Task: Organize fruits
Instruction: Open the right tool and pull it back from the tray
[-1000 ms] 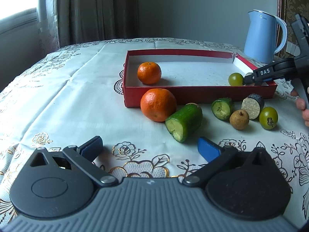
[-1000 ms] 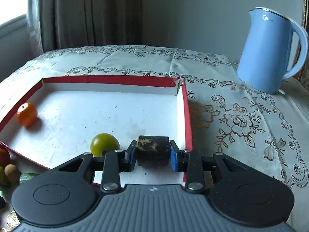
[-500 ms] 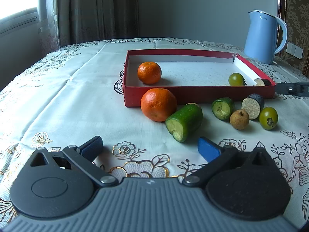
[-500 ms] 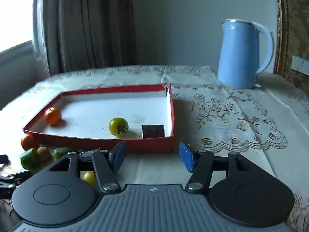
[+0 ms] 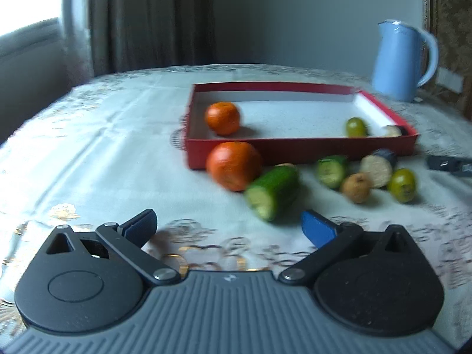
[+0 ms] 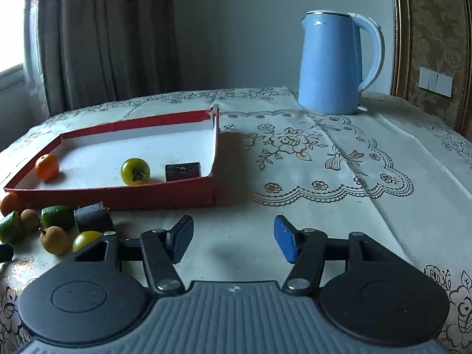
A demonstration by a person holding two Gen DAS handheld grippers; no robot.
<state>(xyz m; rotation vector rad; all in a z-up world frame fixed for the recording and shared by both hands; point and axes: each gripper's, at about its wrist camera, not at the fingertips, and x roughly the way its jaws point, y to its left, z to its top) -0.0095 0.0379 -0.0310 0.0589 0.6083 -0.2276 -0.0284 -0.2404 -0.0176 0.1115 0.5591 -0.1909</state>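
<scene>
Behind the red box [image 6: 118, 199] wall, half-hidden dark chunk [image 6: 183, 171]; both grippers' jaws spread, empty

— What sort of place is shown?
— A home: a lace tablecloth [image 6: 324, 159] is spread under a blue kettle [image 6: 333, 65], with curtains [image 6: 103, 38] hung left of the kettle.

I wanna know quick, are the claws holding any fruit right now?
Left claw: open, holding nothing.
Right claw: open, holding nothing.
</scene>
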